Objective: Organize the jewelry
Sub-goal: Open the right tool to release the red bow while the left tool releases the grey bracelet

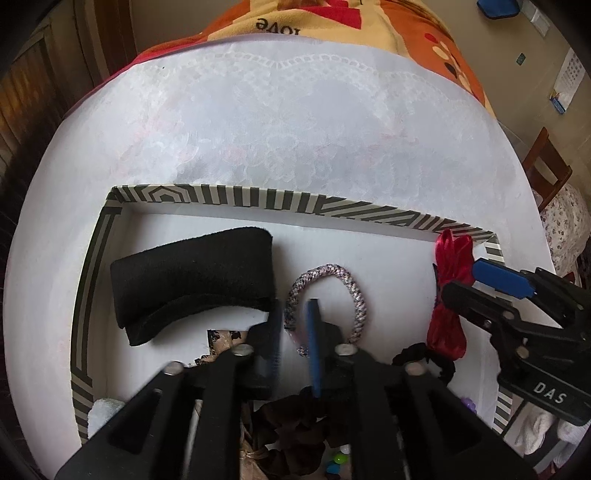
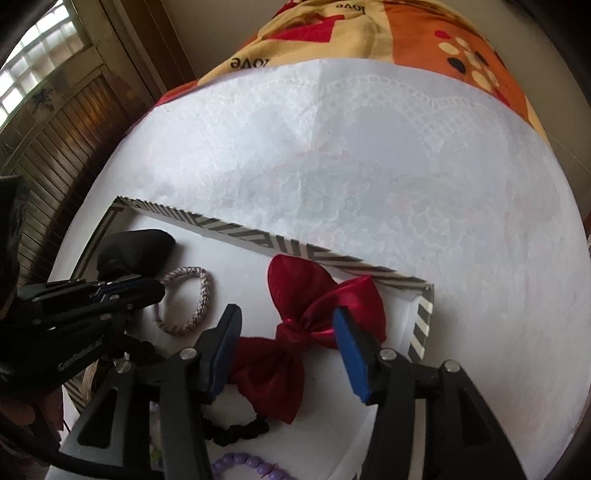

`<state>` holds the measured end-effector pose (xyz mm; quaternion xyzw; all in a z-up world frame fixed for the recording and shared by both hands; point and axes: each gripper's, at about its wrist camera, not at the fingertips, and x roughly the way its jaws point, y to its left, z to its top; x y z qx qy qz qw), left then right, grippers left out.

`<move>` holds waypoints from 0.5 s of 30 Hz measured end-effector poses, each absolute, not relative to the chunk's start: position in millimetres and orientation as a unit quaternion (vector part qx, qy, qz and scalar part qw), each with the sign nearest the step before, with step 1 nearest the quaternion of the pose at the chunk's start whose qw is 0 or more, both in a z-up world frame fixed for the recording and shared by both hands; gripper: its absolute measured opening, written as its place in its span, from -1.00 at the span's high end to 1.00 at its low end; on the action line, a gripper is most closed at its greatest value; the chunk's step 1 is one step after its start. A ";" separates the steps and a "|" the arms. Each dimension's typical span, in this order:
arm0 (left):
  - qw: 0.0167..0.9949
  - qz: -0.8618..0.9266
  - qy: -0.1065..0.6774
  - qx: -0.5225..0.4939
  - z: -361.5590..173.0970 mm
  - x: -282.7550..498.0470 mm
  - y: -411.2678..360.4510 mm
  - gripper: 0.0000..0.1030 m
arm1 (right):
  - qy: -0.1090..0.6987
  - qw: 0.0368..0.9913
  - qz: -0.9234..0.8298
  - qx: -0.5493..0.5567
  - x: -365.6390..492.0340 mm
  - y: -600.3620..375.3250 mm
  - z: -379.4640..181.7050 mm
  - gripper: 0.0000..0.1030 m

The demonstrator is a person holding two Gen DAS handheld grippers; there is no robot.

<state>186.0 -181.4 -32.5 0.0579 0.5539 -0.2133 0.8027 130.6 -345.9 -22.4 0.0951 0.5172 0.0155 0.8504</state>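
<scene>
A shallow white tray with a striped rim (image 1: 258, 197) (image 2: 332, 258) lies on the table. In it lie a braided pink-grey bracelet (image 1: 354, 295) (image 2: 201, 295), a red satin bow (image 2: 295, 332) (image 1: 448, 291), a black velvet cushion (image 1: 192, 284) (image 2: 136, 245), a black scrunchie (image 2: 236, 432) (image 1: 424, 356) and purple beads (image 2: 240, 463). My left gripper (image 1: 295, 317) is nearly closed around the bracelet's near left side. My right gripper (image 2: 286, 332) is open, its fingers either side of the bow's knot, just above it.
A white lace cloth (image 1: 295, 122) covers the table beyond the tray, with a patterned fleece blanket (image 1: 332, 22) at the far edge. A dark brown fabric piece (image 1: 291, 424) and coloured beads (image 1: 338, 459) lie at the tray's near side. A wooden chair (image 1: 546, 166) stands right.
</scene>
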 end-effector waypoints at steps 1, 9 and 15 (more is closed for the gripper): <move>0.803 -0.216 0.552 0.054 -30.8 184.5 -180.7 0.50 | 0.513 0.852 0.014 0.099 127.5 -347.2 -20.0 -0.06; 0.819 -0.216 0.530 0.043 -8.9 174.2 -173.5 0.25 | 0.482 0.866 -0.004 0.136 102.5 -363.9 1.8 -0.14; 0.829 -0.214 0.515 0.047 9.8 150.6 -166.8 0.25 | 0.471 0.871 -0.014 0.140 82.2 -360.5 14.1 -0.15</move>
